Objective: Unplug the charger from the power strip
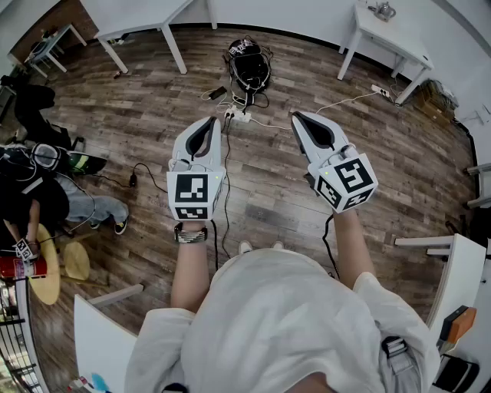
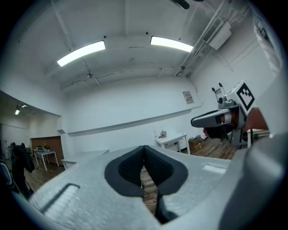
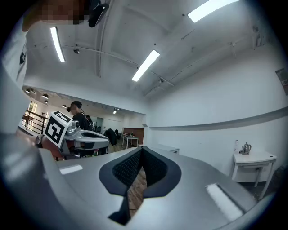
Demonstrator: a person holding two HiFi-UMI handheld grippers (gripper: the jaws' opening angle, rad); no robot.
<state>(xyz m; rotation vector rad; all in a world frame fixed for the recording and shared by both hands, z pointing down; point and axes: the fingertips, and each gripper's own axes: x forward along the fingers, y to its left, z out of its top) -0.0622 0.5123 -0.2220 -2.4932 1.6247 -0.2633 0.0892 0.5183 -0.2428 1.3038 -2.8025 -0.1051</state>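
Observation:
In the head view a white power strip (image 1: 240,117) lies on the wooden floor, far below and just beyond my two grippers, with cables running off it. A small dark plug (image 1: 229,113) sits at its left end; too small to make out more. My left gripper (image 1: 209,120) and right gripper (image 1: 296,117) are held level side by side, high above the floor, both shut and empty. In the left gripper view the jaws (image 2: 144,148) meet at the tip with nothing between them. In the right gripper view the jaws (image 3: 141,149) also meet, empty.
A black bag (image 1: 249,65) lies behind the strip, a black adapter (image 1: 217,93) to its left. A white cable runs right to a second strip (image 1: 380,90). White tables (image 1: 142,23) (image 1: 387,32) stand at the back. A seated person (image 1: 46,203) is at the left, a white desk (image 1: 460,261) at the right.

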